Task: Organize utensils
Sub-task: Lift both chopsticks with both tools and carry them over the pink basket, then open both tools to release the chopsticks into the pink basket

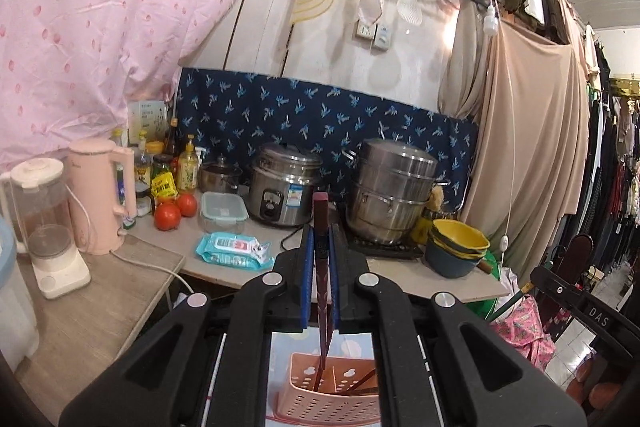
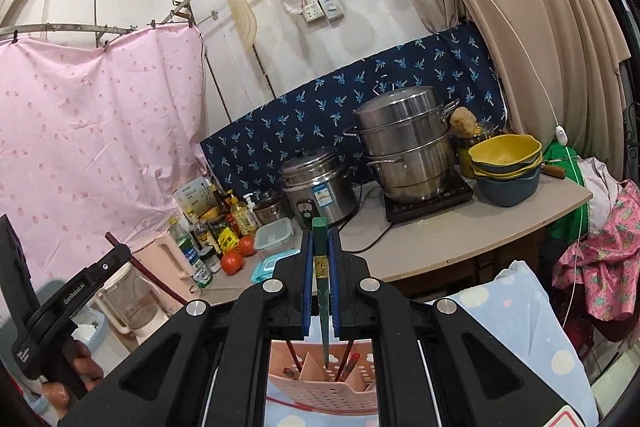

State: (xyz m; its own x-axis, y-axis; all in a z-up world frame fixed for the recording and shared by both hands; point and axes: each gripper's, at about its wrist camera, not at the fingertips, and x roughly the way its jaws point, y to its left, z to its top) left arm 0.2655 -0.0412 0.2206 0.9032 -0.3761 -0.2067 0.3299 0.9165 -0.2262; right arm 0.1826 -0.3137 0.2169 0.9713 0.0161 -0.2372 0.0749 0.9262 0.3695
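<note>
My left gripper (image 1: 321,233) is shut on a dark red chopstick (image 1: 321,267) that stands nearly upright. Its lower tip reaches down into a pink perforated utensil basket (image 1: 316,405). More dark chopsticks lean inside that basket. My right gripper (image 2: 321,237) is shut on a green chopstick (image 2: 322,291) with a gold band. Its tip hangs just over the same pink basket (image 2: 320,393), which holds reddish chopsticks. In the right wrist view the left gripper's body (image 2: 60,307) shows at the far left, held by a hand (image 2: 86,367).
Behind lies a counter (image 1: 420,279) with a rice cooker (image 1: 286,183), a steel steamer pot (image 1: 394,187), stacked bowls (image 1: 458,247), tomatoes (image 1: 168,215), a wipes pack (image 1: 234,249) and bottles. A pink kettle (image 1: 100,195) and a blender (image 1: 48,227) stand on the left. The basket rests on a light blue dotted cloth (image 2: 520,327).
</note>
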